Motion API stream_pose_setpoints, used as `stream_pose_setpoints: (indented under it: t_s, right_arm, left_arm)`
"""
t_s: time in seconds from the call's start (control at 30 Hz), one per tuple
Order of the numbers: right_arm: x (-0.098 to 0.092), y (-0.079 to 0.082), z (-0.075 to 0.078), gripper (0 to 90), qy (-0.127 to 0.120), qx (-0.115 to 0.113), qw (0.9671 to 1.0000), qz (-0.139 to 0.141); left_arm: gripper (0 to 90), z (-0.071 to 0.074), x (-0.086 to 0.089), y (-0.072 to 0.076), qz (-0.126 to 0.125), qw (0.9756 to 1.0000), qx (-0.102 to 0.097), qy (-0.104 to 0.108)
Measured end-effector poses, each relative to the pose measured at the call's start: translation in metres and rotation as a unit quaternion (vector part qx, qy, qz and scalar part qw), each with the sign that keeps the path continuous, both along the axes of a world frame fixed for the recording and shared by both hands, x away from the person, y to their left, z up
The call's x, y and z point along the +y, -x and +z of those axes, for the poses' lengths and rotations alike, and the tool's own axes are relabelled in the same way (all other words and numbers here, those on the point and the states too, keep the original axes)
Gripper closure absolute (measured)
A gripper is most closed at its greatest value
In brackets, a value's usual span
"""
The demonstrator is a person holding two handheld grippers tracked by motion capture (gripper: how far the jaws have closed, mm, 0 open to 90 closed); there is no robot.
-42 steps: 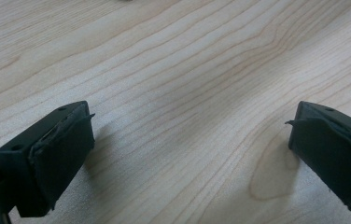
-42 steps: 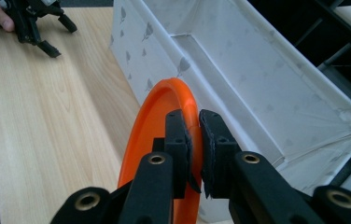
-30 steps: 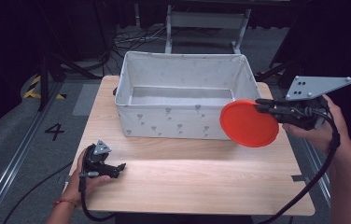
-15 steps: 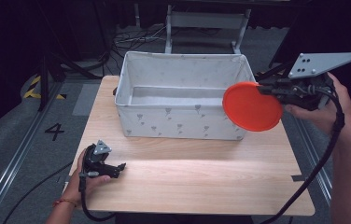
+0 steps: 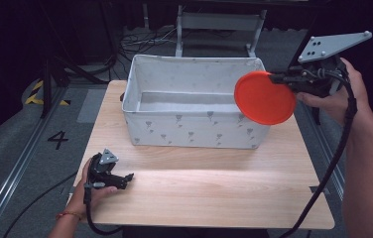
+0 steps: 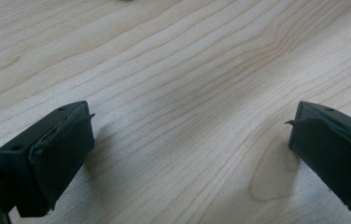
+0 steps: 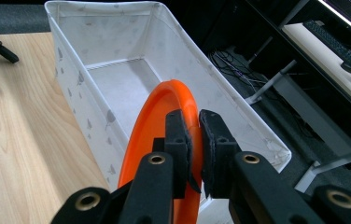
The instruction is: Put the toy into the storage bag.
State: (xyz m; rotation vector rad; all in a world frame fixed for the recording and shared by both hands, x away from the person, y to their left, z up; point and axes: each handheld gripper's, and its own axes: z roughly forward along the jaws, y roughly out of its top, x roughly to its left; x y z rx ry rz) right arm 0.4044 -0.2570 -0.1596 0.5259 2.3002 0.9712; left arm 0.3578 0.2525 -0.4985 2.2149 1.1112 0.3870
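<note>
Right gripper [image 5: 276,78] is clamping an orange plate [image 5: 264,97] on edge at the bin's [image 5: 194,130] three o'clock rim. Left gripper [image 5: 127,178], jaws apart, is resting on the table [image 5: 214,193] at seven o'clock.

bright table [image 5: 214,198], dark surroundings, soft shadows, slight blur

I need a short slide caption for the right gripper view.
Right gripper clamps orange plate on edge above white fabric bin.
</note>
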Motion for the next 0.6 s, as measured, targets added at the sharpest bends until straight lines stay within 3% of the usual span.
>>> stream_pose_setpoints:
  t_s: [0.27, 0.3, 0.37, 0.6]
  right_arm:
    - [0.004, -0.021, 0.004, 82.7, -0.003, -0.011, 0.9999, -0.008]
    - [0.003, -0.030, 0.002, 82.7, -0.009, -0.022, 0.9997, -0.009]
    - [0.003, -0.034, 0.000, 82.7, -0.011, -0.022, 0.9996, -0.014]
    - [0.005, -0.070, -0.020, 82.7, 0.006, -0.009, 0.9996, -0.024]
  left_arm:
    - [0.5, 0.000, 0.000, 0.000, 0.000, 1.0000, 0.000, 0.000]
    - [0.5, 0.000, 0.000, 0.000, 0.000, 1.0000, 0.000, 0.000]
    - [0.5, 0.000, 0.000, 0.000, 0.000, 1.0000, 0.000, 0.000]
    - [0.5, 0.000, 0.000, 0.000, 0.000, 1.0000, -0.001, 0.000]
